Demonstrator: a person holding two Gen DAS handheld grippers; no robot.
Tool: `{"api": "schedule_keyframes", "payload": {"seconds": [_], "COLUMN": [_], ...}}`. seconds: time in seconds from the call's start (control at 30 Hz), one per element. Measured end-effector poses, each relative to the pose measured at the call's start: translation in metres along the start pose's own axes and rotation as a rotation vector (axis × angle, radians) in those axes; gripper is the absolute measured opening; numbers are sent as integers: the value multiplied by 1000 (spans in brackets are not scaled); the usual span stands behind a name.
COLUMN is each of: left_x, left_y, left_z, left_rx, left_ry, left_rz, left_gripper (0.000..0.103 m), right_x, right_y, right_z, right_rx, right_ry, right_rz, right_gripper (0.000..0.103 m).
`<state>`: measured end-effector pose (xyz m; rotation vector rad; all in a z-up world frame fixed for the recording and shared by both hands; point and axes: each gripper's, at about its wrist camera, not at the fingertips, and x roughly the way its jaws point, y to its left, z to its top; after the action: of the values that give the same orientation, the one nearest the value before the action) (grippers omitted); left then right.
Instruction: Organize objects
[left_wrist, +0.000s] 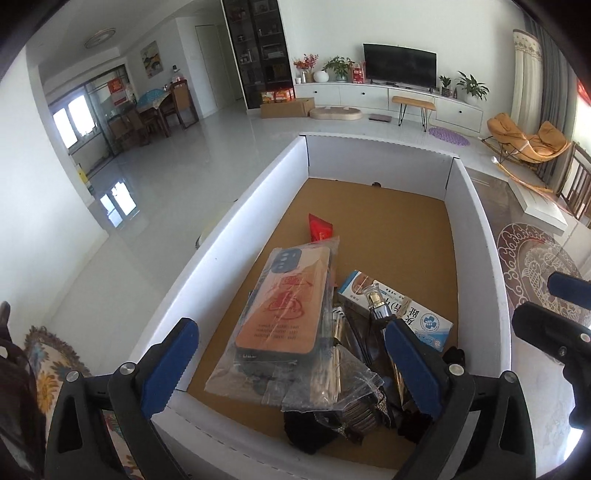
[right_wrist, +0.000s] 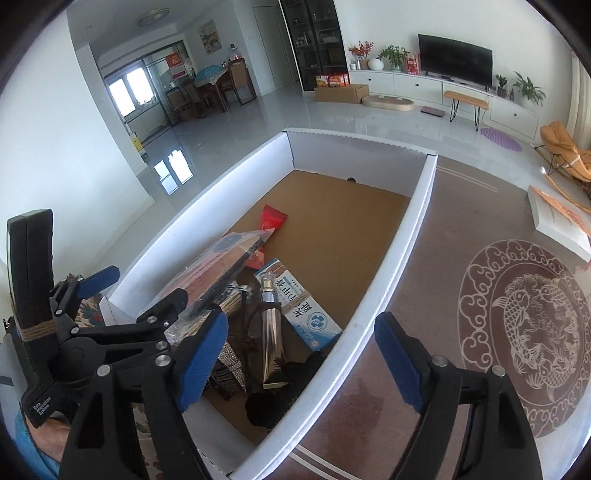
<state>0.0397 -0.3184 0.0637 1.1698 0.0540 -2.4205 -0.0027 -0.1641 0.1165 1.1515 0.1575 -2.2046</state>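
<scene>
The white cardboard box (left_wrist: 221, 236) is sitting open-topped, its far half showing bare brown floor. Items are crowding the near end: a bagged phone case (left_wrist: 284, 306) in crinkled clear plastic, a blue-white carton (left_wrist: 424, 317), a glossy gold-capped tube (right_wrist: 271, 332) and a red sachet (left_wrist: 321, 227). The left gripper (left_wrist: 291, 365) is hovering over this pile, jaws wide, gripping nothing. The right gripper (right_wrist: 299, 362) is straddling the box's right wall, jaws wide, empty.

Brown table (right_wrist: 424, 280) with fish medallion carries white box (right_wrist: 413, 236); white book (right_wrist: 557, 225) at far edge
</scene>
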Motion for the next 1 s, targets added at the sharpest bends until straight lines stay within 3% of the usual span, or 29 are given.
{"api": "schedule_keyframes", "payload": {"seconds": [0.17,0.47,0.9,1.0], "left_x": [-10,-15,-13,-18], "left_y": [-9,8,18,18], "left_z": [-4,6,5,3], "left_rx": [68,-36,-104,-106], "left_ry": [-4,22,28,0], "left_rz": [33,-37,-44,-27], "left_gripper": [103,103,103,103], "right_x": [-6,5,4,3], "right_y": [3,9,13,15], "right_z": [1,7,8,9], "right_rx": [-20,-35,-52,-58], "right_ry": [30,67,57,53], "right_rz": [-53,-68,-51,-48], "right_gripper": [88,88,88,88]}}
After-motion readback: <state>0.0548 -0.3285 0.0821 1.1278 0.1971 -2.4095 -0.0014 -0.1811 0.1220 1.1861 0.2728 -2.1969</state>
